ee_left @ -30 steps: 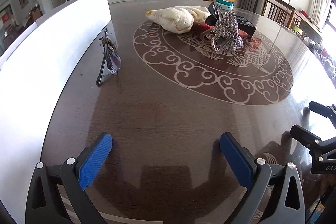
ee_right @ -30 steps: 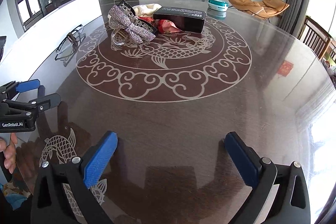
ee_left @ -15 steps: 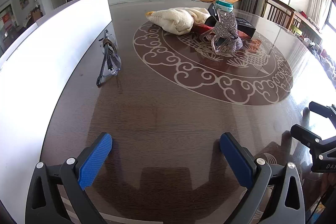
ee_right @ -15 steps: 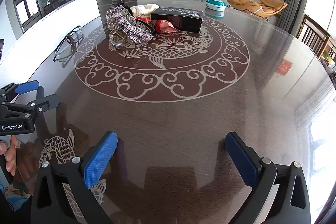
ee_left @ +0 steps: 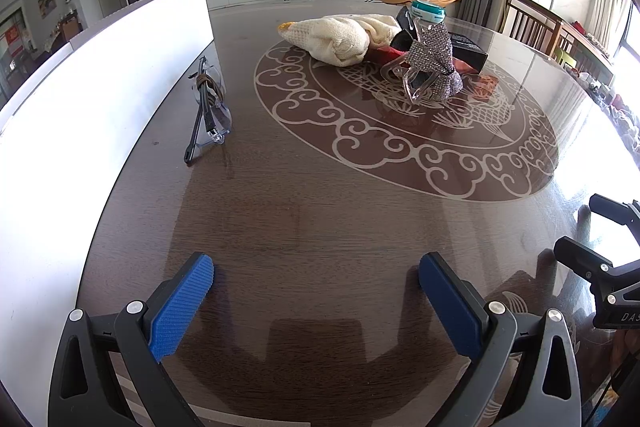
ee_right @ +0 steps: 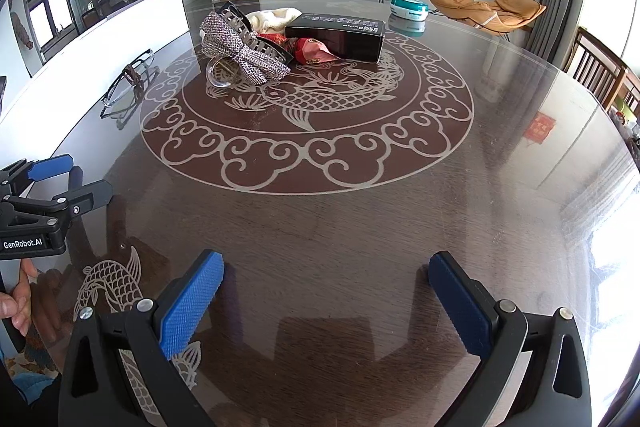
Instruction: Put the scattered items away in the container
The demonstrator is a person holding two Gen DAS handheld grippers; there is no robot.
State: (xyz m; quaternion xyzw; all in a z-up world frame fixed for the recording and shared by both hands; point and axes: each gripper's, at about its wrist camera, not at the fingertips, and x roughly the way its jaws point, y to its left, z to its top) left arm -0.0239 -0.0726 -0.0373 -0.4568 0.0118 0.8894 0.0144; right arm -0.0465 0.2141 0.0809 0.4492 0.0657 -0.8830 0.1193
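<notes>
One glasses (ee_left: pixel 208 107), one sequined bow clip (ee_right: pixel 244 55), one black box (ee_right: pixel 340 35)

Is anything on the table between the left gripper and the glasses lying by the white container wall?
Nothing visible. Only bare tabletop lies between the open left gripper and the glasses beside the white container. The pile with the sparkly bow sits off to the right, clear of that path.

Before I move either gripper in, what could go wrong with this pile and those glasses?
The glasses lean against the white container wall; a clumsy pinch could probably flex or scratch the lenses. The sparkly bow clip lies tangled with the cream knit and red packet, so lifting one may drag the others. Both grippers, left and right, are open and empty.
</notes>
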